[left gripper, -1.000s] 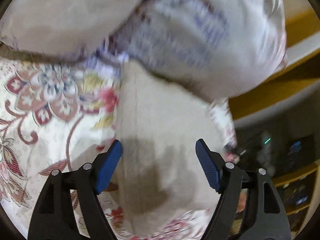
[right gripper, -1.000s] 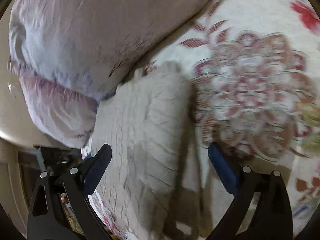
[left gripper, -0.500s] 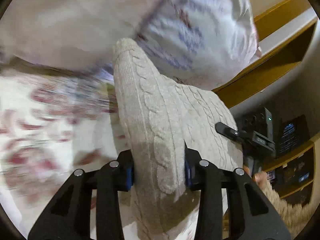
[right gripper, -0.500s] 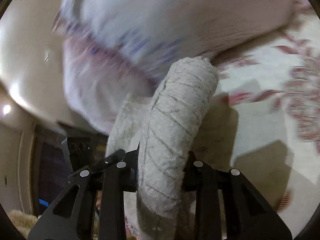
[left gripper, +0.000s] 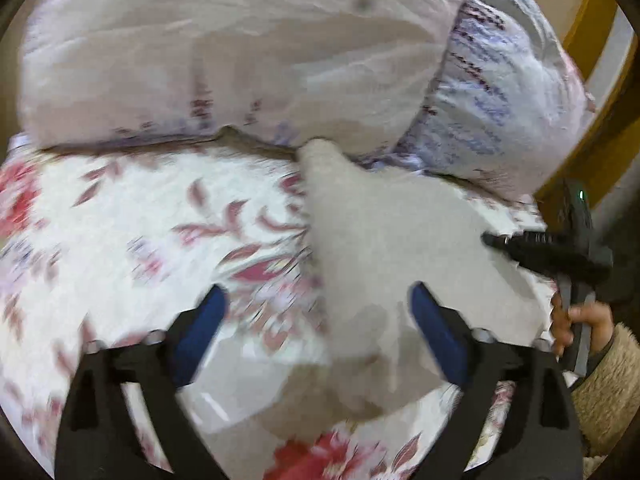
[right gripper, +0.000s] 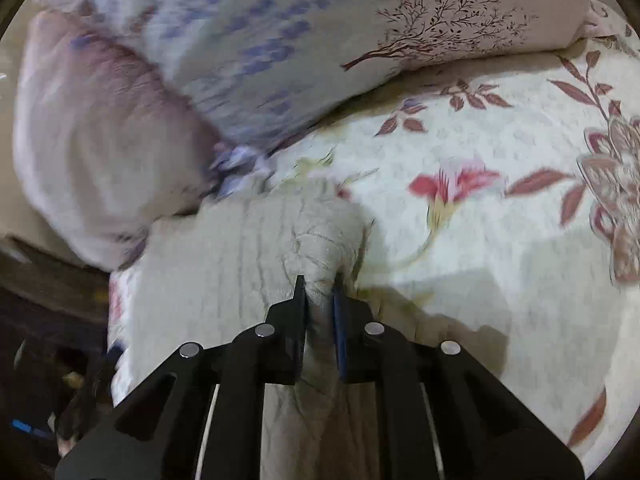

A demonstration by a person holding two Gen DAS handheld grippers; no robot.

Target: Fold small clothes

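Note:
A small cream knitted sweater (left gripper: 384, 248) lies on the floral bedspread (left gripper: 132, 224), its far end against the pillows. My left gripper (left gripper: 316, 316) is open, its blue pads apart above the sweater's near left edge, holding nothing. My right gripper (right gripper: 318, 300) is shut on a bunched fold of the same sweater (right gripper: 240, 264), pinched between its tips. In the left wrist view the right gripper (left gripper: 552, 252) shows at the sweater's right side, held by a hand (left gripper: 580, 320).
Two large pillows (left gripper: 248, 52) lie along the far side of the bed; they also show in the right wrist view (right gripper: 248, 44). A wooden headboard (left gripper: 592, 40) stands at the right. The bed's edge (right gripper: 112, 280) drops off left of the sweater.
My left gripper was shut on the sweater half a second ago and has let go and opened. The sweater has dropped flat onto the bed. My right gripper stays shut on it.

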